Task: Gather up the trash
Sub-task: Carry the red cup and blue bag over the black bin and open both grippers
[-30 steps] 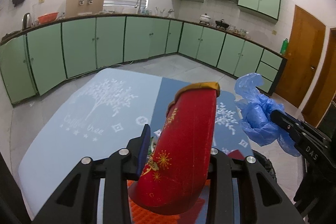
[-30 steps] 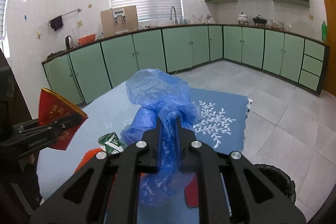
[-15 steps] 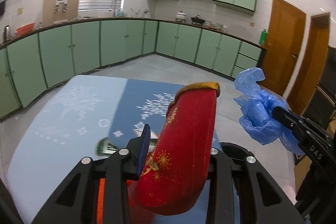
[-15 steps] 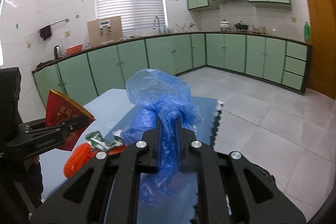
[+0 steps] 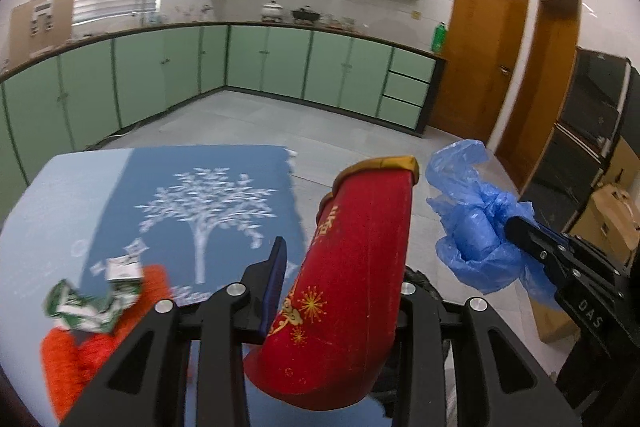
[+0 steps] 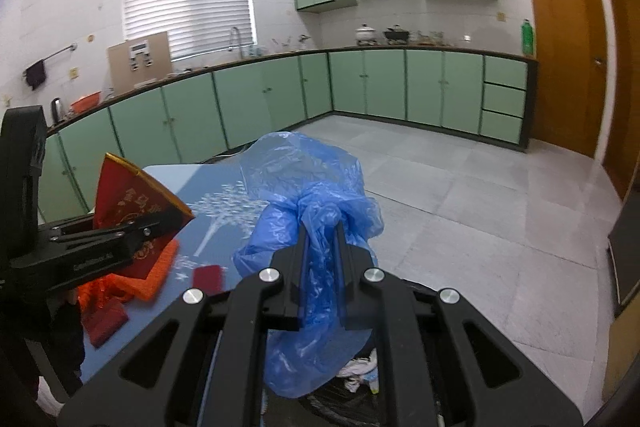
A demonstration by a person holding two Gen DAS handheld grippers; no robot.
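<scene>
Right wrist view shows the right gripper (image 6: 322, 227) closed on a crumpled blue plastic bag (image 6: 316, 195); the two fingers are close together with only the thin plastic between them, and the loose end of the bag hangs down over a black trash bin (image 6: 360, 393) that stands on the floor just beside the table (image 6: 168, 175). Some white and pale scraps are already lying inside this bin, so a part of the collecting seems to be done.

The left gripper (image 5: 340, 267) holds a red paper packet with gold print (image 5: 352, 287). Its jaws are clamped on the packet, which stands up tilted between them, above the table edge and near the bin.

Both pieces are lifted but, in my judgement, not yet dropped, so this step is in the middle. On the table more trash is left: a crumpled green and white wrapper (image 5: 94, 301) lies on an orange mesh piece (image 5: 80, 347), and a small red flat piece (image 6: 207, 277) lies beside it on the blue mat with a white tree print (image 5: 208, 211). I judge that at least one more trip to the table is needed after these two are released.
</scene>
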